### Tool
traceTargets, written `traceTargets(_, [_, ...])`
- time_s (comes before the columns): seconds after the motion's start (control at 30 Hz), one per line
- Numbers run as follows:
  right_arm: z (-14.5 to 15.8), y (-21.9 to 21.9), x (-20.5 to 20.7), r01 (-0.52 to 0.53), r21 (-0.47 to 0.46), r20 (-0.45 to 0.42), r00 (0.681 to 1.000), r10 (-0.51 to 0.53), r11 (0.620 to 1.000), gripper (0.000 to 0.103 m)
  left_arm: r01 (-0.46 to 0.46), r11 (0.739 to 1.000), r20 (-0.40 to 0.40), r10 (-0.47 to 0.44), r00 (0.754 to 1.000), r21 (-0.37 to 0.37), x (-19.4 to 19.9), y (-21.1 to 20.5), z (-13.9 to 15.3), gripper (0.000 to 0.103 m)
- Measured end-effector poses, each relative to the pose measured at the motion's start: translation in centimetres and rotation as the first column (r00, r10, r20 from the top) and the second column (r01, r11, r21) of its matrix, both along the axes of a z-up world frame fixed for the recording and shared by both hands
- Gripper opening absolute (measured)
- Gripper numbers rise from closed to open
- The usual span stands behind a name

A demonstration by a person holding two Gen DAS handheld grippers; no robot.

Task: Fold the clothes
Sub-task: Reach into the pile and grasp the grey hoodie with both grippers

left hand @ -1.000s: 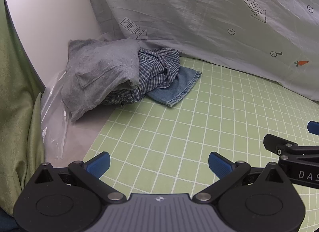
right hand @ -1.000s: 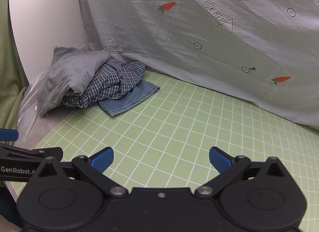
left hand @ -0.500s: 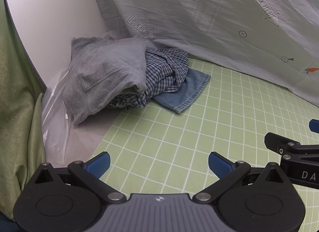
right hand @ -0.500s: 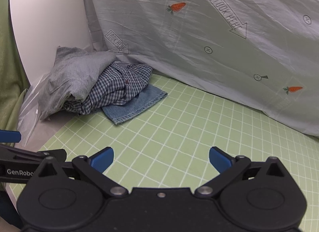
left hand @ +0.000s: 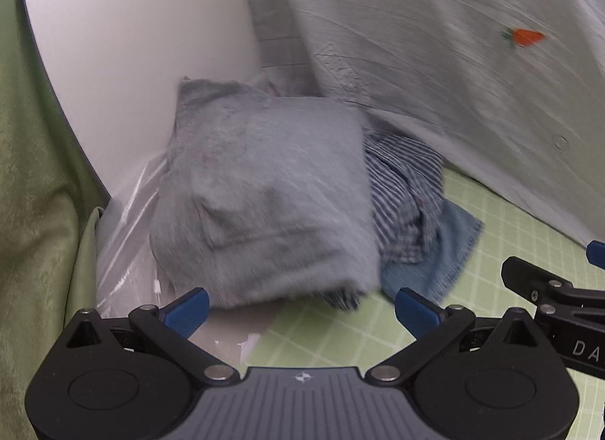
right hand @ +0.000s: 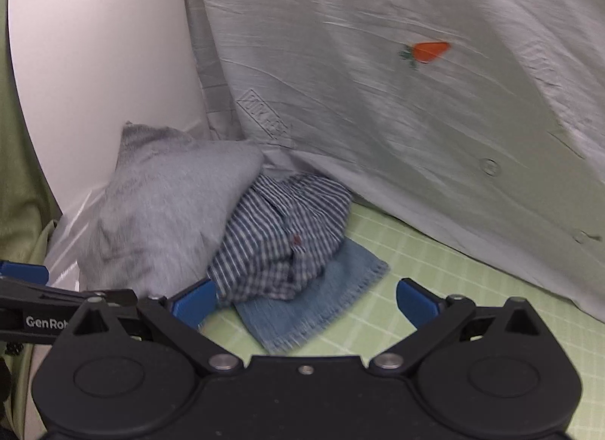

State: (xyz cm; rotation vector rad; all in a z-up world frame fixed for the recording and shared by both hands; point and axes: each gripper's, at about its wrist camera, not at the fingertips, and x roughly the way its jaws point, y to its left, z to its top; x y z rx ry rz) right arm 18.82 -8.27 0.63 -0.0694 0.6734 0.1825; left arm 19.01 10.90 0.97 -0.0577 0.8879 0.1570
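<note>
A heap of clothes lies in the back left corner of the green grid mat. A grey garment is on top at the left, a blue-and-white checked shirt is beside it, and a blue denim piece lies underneath. My left gripper is open, close in front of the grey garment, holding nothing. My right gripper is open just short of the checked shirt and denim, with nothing between its blue fingertips. The views are blurred.
A grey sheet printed with carrots hangs behind the heap. A white wall panel stands at the left. Clear plastic lies under the heap, and green cloth drapes at the far left.
Both grippers have moved forward and to the left toward the clothes heap, which now fills far more of each view. Both stayed open.
</note>
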Motion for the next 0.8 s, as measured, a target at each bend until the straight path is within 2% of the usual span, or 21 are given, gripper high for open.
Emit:
traceTargets(0.13, [-0.9,2.8,4.7,-0.063,0.049,-0.027,0.998,0.064,0.997,0.094,-0.05,0.998,-0.03,0.049,0.998,-0.04,3.9,2.4,-1.3,0.095])
traceTargets(0.23, [-2.1,4.8,8.1,-0.101,0.077,-0.066,0.992,0.106,0.992,0.085,-0.092,0.992,-0.07,0.086,0.994,-0.085,6.4,4.2,-2.8,0.086])
traceTargets(0.3, [-3.0,6.0,10.2,-0.122,0.11,-0.095,0.987,0.133,0.986,0.08,-0.107,0.985,-0.089,0.095,0.991,-0.135,7.5,5.4,-3.8,0.074])
traceTargets(0.5, [-6.3,8.8,15.8,-0.148,0.26,-0.211,0.956,0.206,0.954,0.071,-0.124,0.953,-0.128,0.091,0.988,-0.276,9.3,7.6,-6.5,0.064])
traceTargets(0.6, [-7.8,9.2,17.3,-0.123,0.349,-0.26,0.94,0.222,0.929,0.059,-0.1,0.955,-0.112,0.071,0.991,-0.279,9.0,7.5,-6.7,0.06])
traceTargets(0.67, [-8.1,9.0,17.2,-0.132,0.39,-0.26,0.934,0.247,0.911,0.045,-0.095,0.957,-0.106,0.068,0.992,-0.276,8.8,7.2,-6.5,0.058])
traceTargets(0.73, [-7.5,9.0,16.2,-0.182,0.353,-0.209,0.941,0.267,0.918,0.02,-0.09,0.958,-0.1,0.065,0.993,-0.272,8.6,7.0,-6.4,0.052])
traceTargets(0.8, [-6.6,8.4,15.1,-0.197,0.358,-0.17,0.948,0.271,0.913,0.013,-0.079,0.964,-0.092,0.057,0.994,-0.254,8.3,6.5,-5.9,0.038])
